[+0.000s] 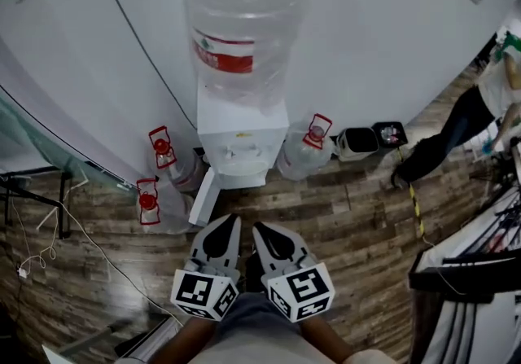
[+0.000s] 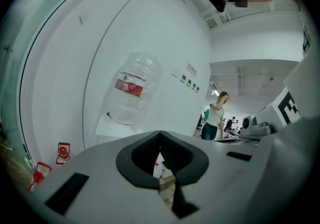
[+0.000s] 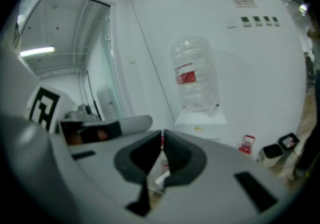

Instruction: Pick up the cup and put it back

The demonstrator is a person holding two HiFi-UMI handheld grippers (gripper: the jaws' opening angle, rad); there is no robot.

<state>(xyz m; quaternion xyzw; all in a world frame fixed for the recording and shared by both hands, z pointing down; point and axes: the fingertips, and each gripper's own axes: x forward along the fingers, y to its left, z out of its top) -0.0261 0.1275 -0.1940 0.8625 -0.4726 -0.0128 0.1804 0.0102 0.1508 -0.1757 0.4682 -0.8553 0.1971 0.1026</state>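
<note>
Jaws on both are pinched fully together with nothing in them: the left gripper (image 2: 159,134) and the right gripper (image 3: 162,133) each show their dark pads meeting at the tip, with only floor visible through the gap lower down. From the head view they sit side by side, both aimed at the white water dispenser (image 1: 242,130) with the big bottle (image 1: 242,20) on top. Honestly I can't spot the cup in any view. My guess is it's somewhere on or at the dispenser, but nothing confirms that. So this looks like the approach, with the pick-up not started. My tip: find the cup first, then open one gripper's jaws wide before getting close, not at the last second. Come in level, take the cup around its middle and squeeze gently so it doesn't crush or tip. Watch the spare bottles (image 1: 167,165) on the wood floor (image 1: 342,208) left of the dispenser and the bins (image 1: 358,141) on the right. There's also a person (image 1: 456,126) off to the right, well clear.
</note>
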